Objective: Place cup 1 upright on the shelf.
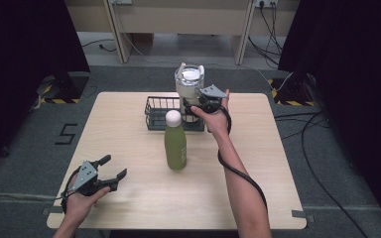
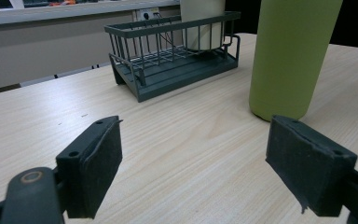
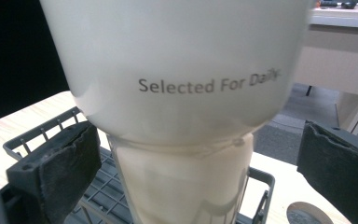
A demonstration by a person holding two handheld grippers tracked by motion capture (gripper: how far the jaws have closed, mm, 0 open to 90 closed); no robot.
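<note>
The white tumbler (image 1: pixel 189 85) stands upright in the right end of the dark wire basket (image 1: pixel 156 113) at the table's (image 1: pixel 129 198) far edge. The right tongs (image 1: pixel 192 106) flank its narrow lower part — spread wide, pads clear of it. The left tongs (image 1: pixel 113 169) rest wide and empty near the front-left corner, well apart from the green bottle (image 1: pixel 175 141).

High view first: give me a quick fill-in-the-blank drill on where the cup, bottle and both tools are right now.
1. The white cup stands in the dark wire ____.
2. The bottle in front of the basket has a green body and a ____ cap.
3. The right tool has its jaws open on either side of the ____.
4. The left tool is open and holds ____.

Missing words: basket; white; cup; nothing
</note>
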